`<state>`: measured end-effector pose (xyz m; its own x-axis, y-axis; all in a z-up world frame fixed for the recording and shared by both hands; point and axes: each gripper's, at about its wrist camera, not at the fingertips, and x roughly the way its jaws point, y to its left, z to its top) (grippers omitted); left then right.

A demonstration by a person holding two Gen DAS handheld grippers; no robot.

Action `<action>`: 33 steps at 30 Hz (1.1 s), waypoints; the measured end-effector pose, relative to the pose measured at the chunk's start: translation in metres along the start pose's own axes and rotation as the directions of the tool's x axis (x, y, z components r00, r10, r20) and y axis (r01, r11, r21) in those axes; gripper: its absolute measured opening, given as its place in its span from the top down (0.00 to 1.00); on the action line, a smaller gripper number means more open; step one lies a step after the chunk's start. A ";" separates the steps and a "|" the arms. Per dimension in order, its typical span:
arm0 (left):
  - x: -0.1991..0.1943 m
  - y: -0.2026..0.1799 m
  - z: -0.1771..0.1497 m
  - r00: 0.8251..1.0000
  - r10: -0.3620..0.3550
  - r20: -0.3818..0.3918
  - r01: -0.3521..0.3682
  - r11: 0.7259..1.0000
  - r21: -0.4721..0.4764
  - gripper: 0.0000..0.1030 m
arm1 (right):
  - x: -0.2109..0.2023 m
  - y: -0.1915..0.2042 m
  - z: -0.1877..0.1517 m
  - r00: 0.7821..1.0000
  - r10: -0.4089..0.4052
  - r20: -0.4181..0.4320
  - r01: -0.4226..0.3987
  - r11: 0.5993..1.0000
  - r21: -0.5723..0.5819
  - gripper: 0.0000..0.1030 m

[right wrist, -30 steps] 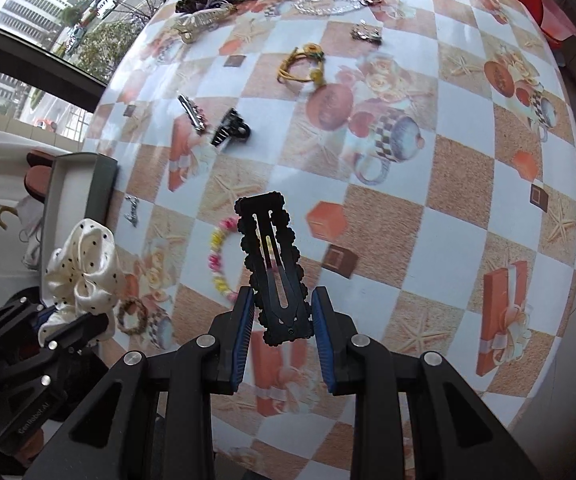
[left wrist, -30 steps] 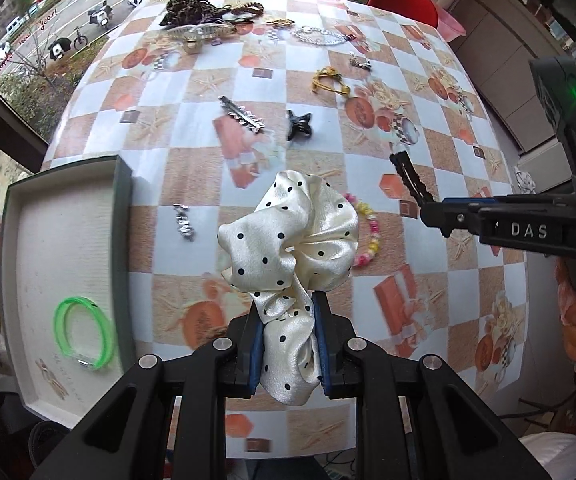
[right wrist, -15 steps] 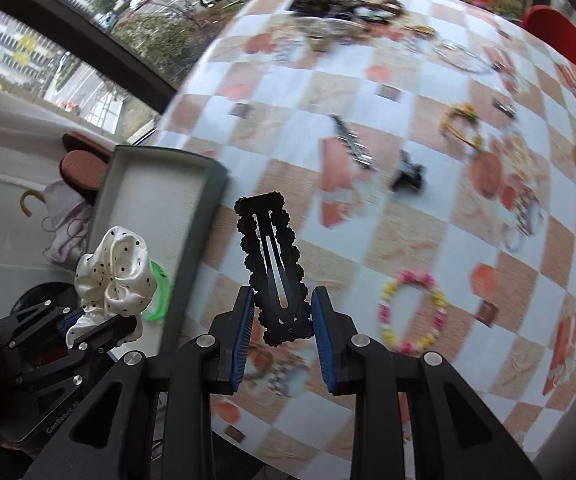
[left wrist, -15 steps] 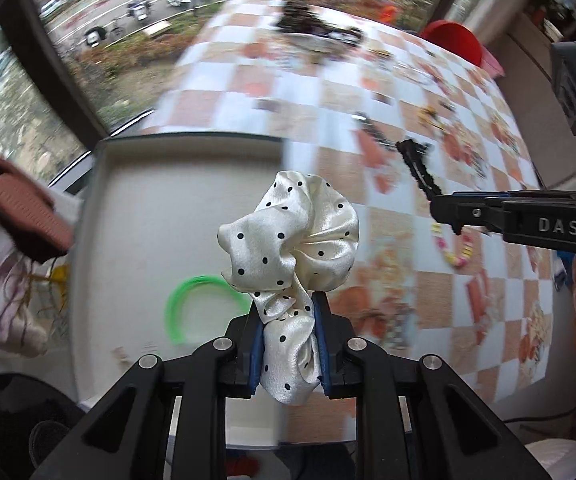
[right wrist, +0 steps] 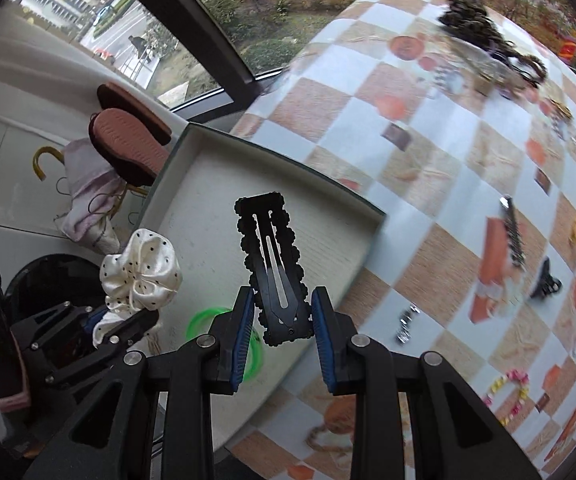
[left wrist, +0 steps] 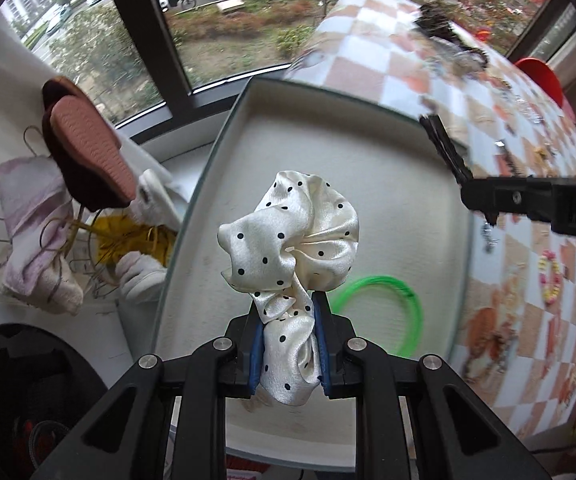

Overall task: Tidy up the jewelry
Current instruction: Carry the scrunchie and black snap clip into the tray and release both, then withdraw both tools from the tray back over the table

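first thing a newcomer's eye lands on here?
Probably the cream polka-dot scrunchie pinched in the left gripper, held over the shallow tray at the table's edge. Next, the black scalloped hair clip in the right gripper, and the neon-green bangle lying in the tray.

Only legible txt: a lone "D" on right tongs' (left wrist: 444, 148) black body, rest cut off.
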<state>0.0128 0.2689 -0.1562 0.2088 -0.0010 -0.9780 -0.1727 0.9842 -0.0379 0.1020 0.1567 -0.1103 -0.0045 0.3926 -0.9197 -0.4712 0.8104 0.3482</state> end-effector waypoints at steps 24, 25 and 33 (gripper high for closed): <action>0.030 0.004 -0.009 0.995 0.100 -0.008 -0.100 0.995 0.006 0.47 | 0.077 0.035 0.031 0.990 -0.095 -0.100 0.089 0.994 -0.061 0.68; 0.030 0.004 -0.009 0.995 0.100 -0.011 -0.100 0.995 0.010 0.47 | 0.077 0.035 0.031 0.990 -0.093 -0.101 0.087 0.994 -0.062 0.67; 0.025 0.002 -0.008 0.993 0.118 -0.017 -0.118 0.993 0.006 0.47 | 0.062 0.031 0.029 0.996 -0.049 -0.080 0.046 0.998 -0.039 0.49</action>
<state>0.0103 0.2693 -0.1827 0.1703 0.1124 -0.9790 -0.1900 0.9786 0.0793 0.1121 0.2190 -0.1512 -0.0514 0.3163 -0.9473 -0.5051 0.8100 0.2979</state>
